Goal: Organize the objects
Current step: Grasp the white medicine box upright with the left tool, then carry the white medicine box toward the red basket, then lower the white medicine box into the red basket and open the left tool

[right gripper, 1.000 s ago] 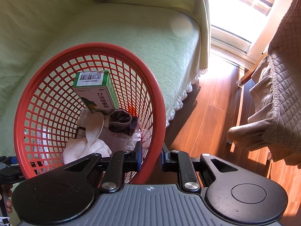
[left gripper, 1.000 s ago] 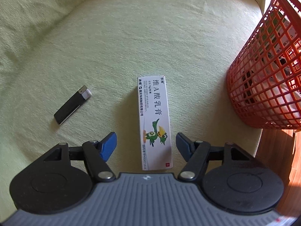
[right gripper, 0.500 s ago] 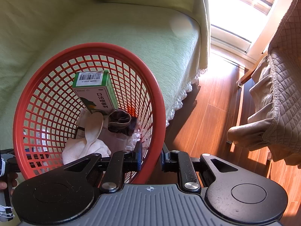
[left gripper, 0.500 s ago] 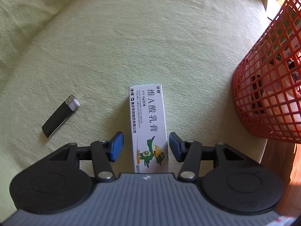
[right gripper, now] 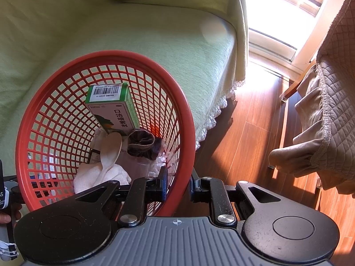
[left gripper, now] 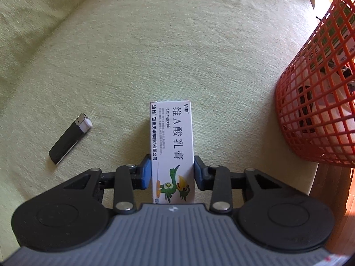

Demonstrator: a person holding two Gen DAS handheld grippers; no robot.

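I see the green-covered sofa (left gripper: pixel 177 44) with the red mesh basket (right gripper: pixel 106 59) at its edge; my right gripper (right gripper: pixel 176 185) is clamped on the basket's rim. The white ointment box (left gripper: pixel 172 146), black print and a green cartoon bird, lies flat on the cover between my left gripper's (left gripper: pixel 172 173) closing jaws, pads touching its sides. A black lighter (left gripper: pixel 70 138) lies apart to its left.

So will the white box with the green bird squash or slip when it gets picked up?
The white box looks like thin card, so it probably dents if squeezed hard. The left gripper is closing on its flat long sides, so it likely won't roll. It's gripped near one end, so the far end may droop a bit.
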